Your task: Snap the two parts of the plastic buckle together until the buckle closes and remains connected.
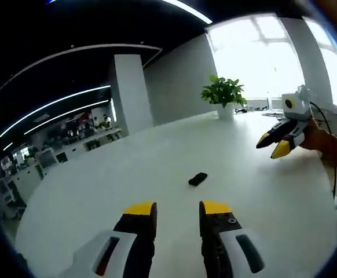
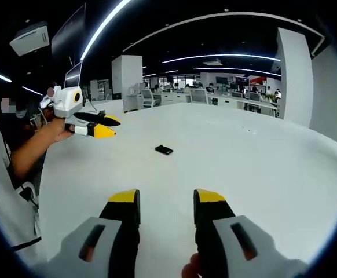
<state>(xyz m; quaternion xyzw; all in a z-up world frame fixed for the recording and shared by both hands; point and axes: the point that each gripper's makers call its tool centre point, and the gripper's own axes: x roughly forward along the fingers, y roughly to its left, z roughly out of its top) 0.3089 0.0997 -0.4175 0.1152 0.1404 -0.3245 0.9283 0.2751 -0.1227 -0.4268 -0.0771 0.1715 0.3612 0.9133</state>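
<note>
We see a small black plastic buckle (image 1: 197,179) on the plain white round table (image 1: 157,156); our black, yellow-tipped left gripper (image 1: 177,211) and right gripper (image 2: 167,200); a green leafy plant (image 1: 223,91).

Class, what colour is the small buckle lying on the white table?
Black. The buckle shows best in the left gripper view, dark against the white table.

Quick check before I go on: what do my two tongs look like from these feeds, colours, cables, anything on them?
Both match. The left tongs and right tongs have black jaws with yellow tips on pale grey bodies with dark slots. Seen from the other side, each carries a white box on top, and a black cable trails from the right one. A light sleeve shows by the left one.
</note>
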